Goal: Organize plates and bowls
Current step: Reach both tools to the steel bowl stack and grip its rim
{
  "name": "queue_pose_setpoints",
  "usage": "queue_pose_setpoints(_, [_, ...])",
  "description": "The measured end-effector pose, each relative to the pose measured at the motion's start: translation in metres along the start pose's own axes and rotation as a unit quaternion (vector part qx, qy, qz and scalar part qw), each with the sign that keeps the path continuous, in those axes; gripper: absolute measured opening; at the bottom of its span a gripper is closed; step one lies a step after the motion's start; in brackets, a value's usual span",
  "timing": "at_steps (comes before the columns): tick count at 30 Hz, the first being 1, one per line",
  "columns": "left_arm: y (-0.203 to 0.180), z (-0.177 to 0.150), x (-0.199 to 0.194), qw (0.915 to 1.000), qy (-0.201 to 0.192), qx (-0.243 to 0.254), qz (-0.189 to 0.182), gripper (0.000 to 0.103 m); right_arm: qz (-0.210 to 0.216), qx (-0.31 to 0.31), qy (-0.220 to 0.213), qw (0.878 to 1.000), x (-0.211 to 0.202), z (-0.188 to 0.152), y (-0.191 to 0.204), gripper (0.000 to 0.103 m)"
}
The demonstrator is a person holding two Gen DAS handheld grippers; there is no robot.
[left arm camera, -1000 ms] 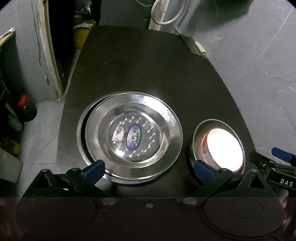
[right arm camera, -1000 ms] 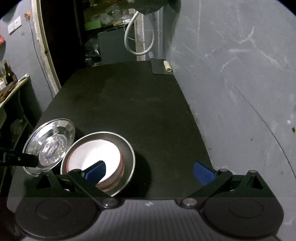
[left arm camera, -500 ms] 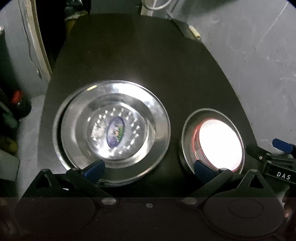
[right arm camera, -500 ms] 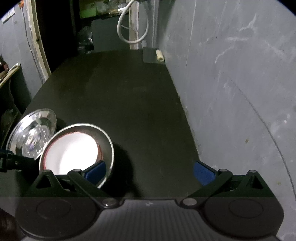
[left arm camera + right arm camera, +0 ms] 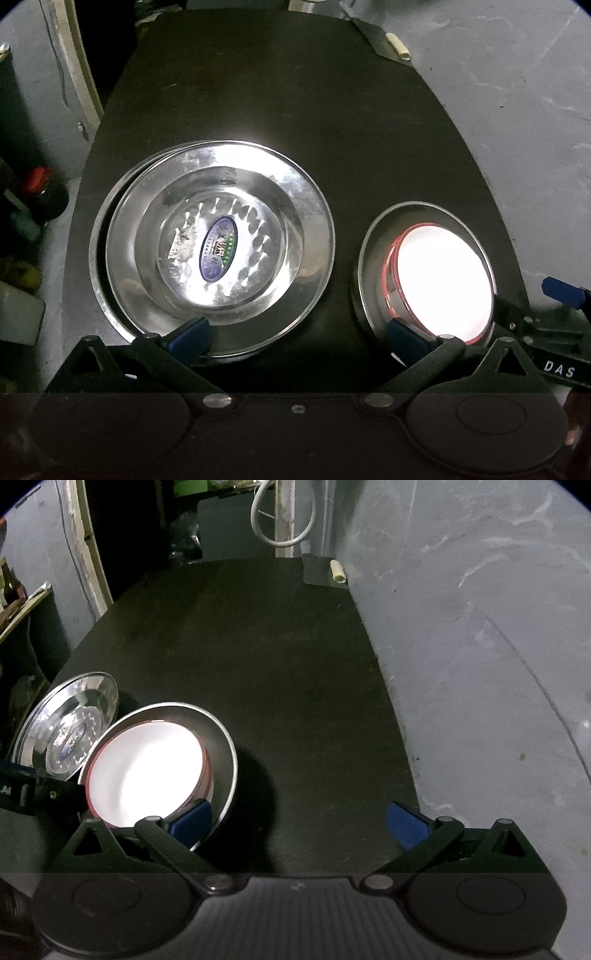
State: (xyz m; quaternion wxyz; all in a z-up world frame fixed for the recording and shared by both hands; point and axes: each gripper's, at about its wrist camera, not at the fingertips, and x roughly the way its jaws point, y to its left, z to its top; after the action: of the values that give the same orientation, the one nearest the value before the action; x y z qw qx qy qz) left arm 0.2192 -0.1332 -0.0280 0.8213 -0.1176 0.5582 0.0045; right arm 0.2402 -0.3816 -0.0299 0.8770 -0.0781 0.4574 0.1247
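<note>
On the black table (image 5: 280, 110), two stacks of tableware sit side by side near the front edge. Toward the front-left corner, a steel plate (image 5: 221, 240) with an oval blue sticker (image 5: 217, 250) at its centre is nested in a second steel plate (image 5: 96, 236) of slightly larger apparent outline; the upper plate is offset, so the lower rim shows as a crescent on the side facing the table's left edge. Just beside this stack, apart from it and nearer the front-right part of the table, a white bowl with a red rim (image 5: 443, 284) sits inside a steel bowl (image 5: 373, 236); the white interior is overexposed, so no detail can be read there. The left gripper (image 5: 295, 334) is spread wide, with one blue pad over the near rim of the plate stack and the other over the near rim of the steel bowl, clasping nothing. The right gripper (image 5: 299, 821) is likewise spread wide and empty; its one blue pad overlaps the near rim of the steel bowl (image 5: 221, 746) in the right wrist view, and contact cannot be determined. A small pale cylinder (image 5: 338, 571) lies at the far right corner of the table.
</note>
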Motion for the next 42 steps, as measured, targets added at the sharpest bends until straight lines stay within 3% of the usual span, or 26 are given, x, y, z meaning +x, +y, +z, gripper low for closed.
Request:
queue_pose_setpoints(18, [-0.013,0.003,-0.003,0.9982,0.007,-0.046,0.037,0.096,0.002,0.016,0.005,1.000,0.004,-0.002,-0.002,0.103])
queue_pose_setpoints(26, [-0.017,0.005,-0.007,0.9974,0.009,-0.061,0.037,0.089,0.008,0.017,0.004,1.000,0.004,-0.001,-0.005,0.103])
queue_pose_setpoints(38, [-0.009,0.006,-0.022,0.9942,0.024,-0.105,-0.009,0.087,0.013,0.017,0.004,1.000,0.004,-0.001,-0.006,0.103])
queue_pose_setpoints(42, [-0.011,0.004,-0.016,0.9922,0.033,-0.115,-0.034,0.082,0.016,0.017,0.005,1.000,0.004,-0.002,-0.007,0.103])
